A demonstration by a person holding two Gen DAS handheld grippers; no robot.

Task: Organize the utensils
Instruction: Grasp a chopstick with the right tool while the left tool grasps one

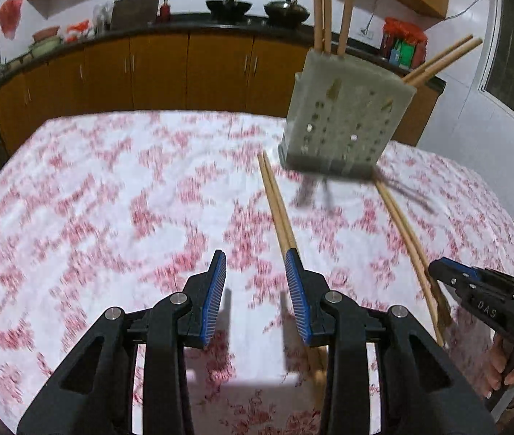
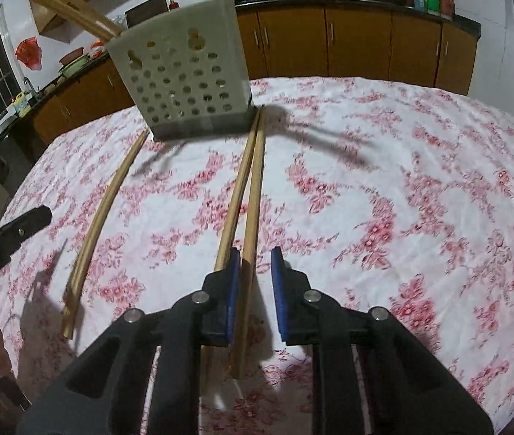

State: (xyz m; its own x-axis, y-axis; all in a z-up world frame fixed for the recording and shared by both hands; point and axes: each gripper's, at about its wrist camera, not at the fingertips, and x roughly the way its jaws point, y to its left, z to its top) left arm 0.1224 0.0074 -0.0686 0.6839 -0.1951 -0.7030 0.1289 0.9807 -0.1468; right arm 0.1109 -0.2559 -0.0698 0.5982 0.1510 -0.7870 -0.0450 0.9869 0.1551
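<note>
- A perforated grey holder [image 2: 188, 83] stands on the desk [image 2: 402, 188], which wears a white cloth with red flowers. It is the landmark here.
- Several chopsticks [image 1: 320, 7] already stand upright in the holder; two more lean out over its rim.
- One loose pair [image 2: 246, 195] lies flat on the cloth, far tips almost touching the holder's base, handles running back toward the right tongs [image 2: 255, 264].
- The right tongs stand partly open, low over this pair's near end. One stick sits between the blue pads and the other lies just outside the left pad. Nothing is gripped yet. This looks like a lineup for a pickup.
- A second loose pair [image 1: 278, 210] lies on the other side of the holder, also pointing at its base.
- The left tongs [image 1: 255, 272] are wide open and empty. That pair passes under the right-hand finger, not between the pads.
- Both pairs lie near the holder, probably for a short carry.
</note>
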